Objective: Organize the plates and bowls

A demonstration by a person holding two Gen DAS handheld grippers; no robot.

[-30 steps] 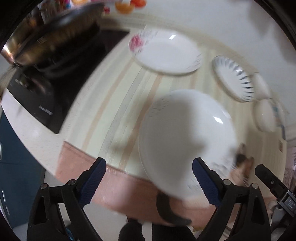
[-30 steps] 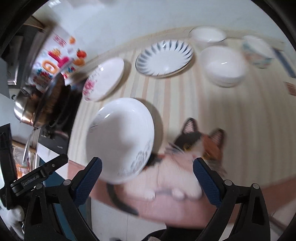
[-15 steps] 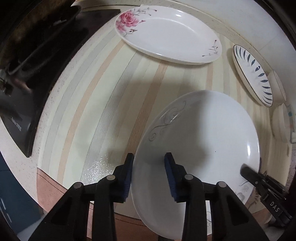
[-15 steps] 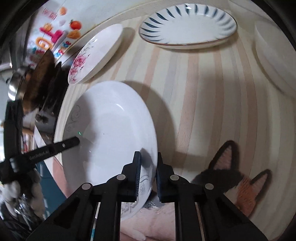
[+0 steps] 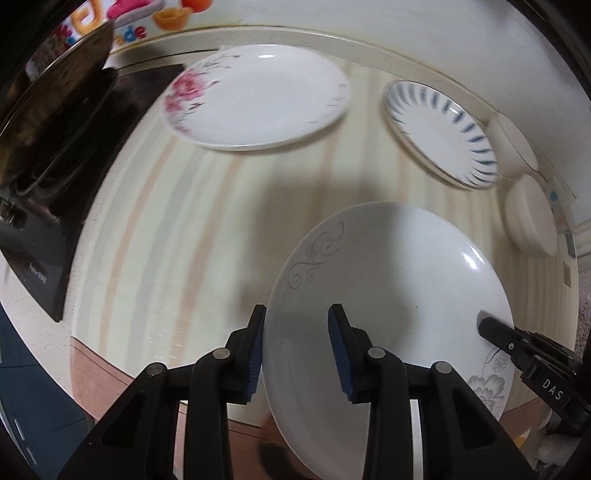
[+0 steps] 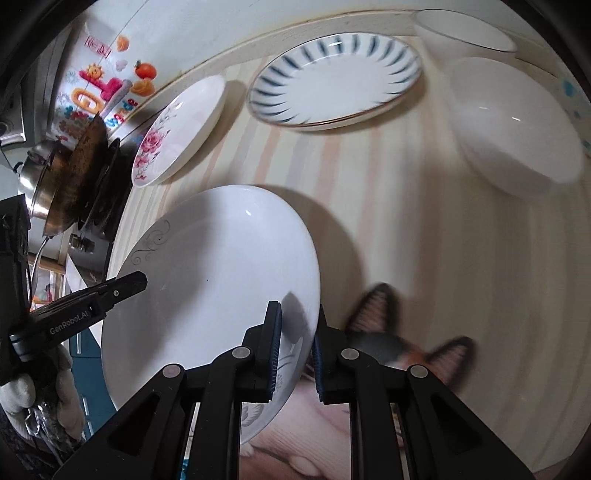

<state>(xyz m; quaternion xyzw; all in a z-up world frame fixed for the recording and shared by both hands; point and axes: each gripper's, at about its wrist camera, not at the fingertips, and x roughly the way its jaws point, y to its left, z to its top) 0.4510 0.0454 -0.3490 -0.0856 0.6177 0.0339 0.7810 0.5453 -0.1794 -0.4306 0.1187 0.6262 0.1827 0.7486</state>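
A large white plate with grey scrollwork (image 5: 391,288) (image 6: 214,273) is held above the striped counter by both grippers. My left gripper (image 5: 297,349) is shut on its left rim; it also shows in the right wrist view (image 6: 122,286). My right gripper (image 6: 295,350) is shut on its right rim, and one of its fingers shows in the left wrist view (image 5: 491,326). A rose-patterned plate (image 5: 258,96) (image 6: 177,129) and a blue-striped plate (image 5: 441,131) (image 6: 334,79) lie on the counter beyond. White bowls (image 5: 530,218) (image 6: 513,125) stand at the right.
A black stove with a wok (image 5: 48,122) (image 6: 70,170) stands at the left. Another white bowl (image 6: 461,31) sits against the back wall. A cat-picture mat (image 6: 406,343) covers the counter's near edge. The wall runs behind the plates.
Both grippers went from wide open to shut on the large white plate's rims. It has since lifted off the counter, and the views have pulled back and up.
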